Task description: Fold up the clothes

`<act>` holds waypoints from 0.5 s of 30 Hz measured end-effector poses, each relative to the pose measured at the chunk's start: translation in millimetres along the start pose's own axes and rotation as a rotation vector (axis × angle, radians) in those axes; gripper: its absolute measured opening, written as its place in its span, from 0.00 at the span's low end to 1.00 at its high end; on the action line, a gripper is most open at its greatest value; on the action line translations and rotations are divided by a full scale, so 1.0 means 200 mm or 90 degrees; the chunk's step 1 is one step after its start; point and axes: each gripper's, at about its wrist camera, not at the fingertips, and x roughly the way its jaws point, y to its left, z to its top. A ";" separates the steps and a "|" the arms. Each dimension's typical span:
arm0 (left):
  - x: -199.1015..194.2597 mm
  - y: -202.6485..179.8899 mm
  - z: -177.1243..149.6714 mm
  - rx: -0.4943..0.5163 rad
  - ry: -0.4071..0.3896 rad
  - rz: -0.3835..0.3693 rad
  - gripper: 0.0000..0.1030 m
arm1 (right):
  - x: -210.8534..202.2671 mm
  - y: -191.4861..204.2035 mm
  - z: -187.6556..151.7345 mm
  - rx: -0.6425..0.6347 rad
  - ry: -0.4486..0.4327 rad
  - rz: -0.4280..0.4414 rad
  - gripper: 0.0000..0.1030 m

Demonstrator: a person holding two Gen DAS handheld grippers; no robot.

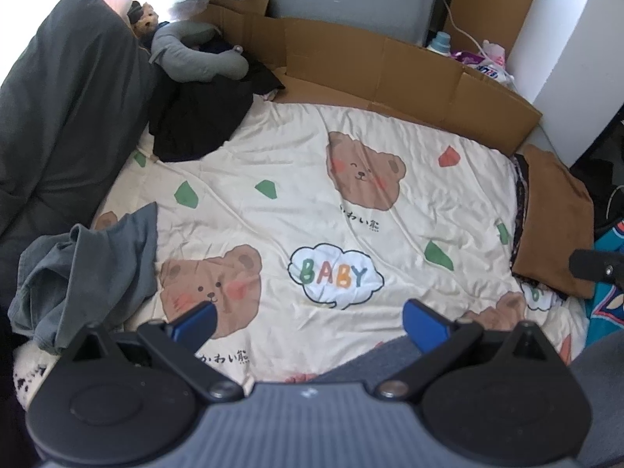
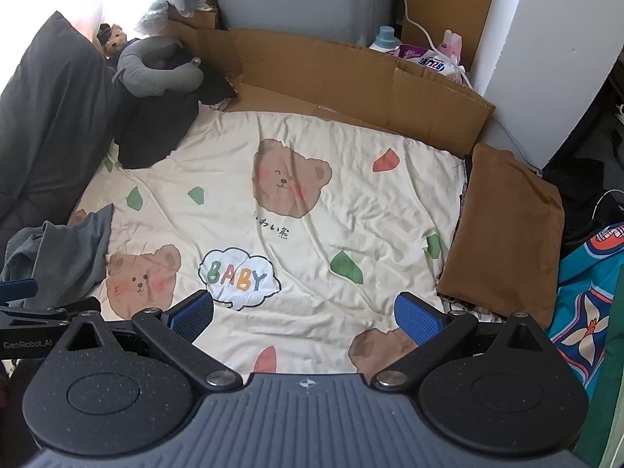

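One brown garment [image 2: 507, 230] lay folded at the bed's [image 2: 351, 210] right edge; the crumpled grey garment [image 1: 89, 269] and black garment [image 1: 199, 124] remained. Both grippers, left gripper [image 1: 310, 321] and right gripper [image 2: 304, 312], hovered with fingers spread, empty.

This is a lived-in bedroom in a home. A cream bedsheet printed with brown bear faces and a "BABY" cloud [image 2: 351, 210] covers the bed. At its far left corner lie a grey U-shaped neck pillow [image 2: 156, 72] and a small brown teddy bear [image 2: 115, 41]; flattened brown cardboard [image 2: 331, 78] lines its far edge, with a blue-capped detergent bottle [image 2: 384, 39] behind.
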 end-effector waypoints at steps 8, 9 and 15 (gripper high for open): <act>-0.01 0.00 -0.01 0.010 -0.015 0.009 0.99 | 0.00 0.01 0.00 -0.001 0.001 0.004 0.99; -0.01 0.00 0.00 0.012 -0.017 0.012 0.99 | 0.00 0.01 0.00 0.000 0.002 0.004 0.99; -0.01 0.01 0.00 0.008 -0.017 0.010 0.99 | 0.01 0.01 0.01 0.002 -0.001 0.000 0.99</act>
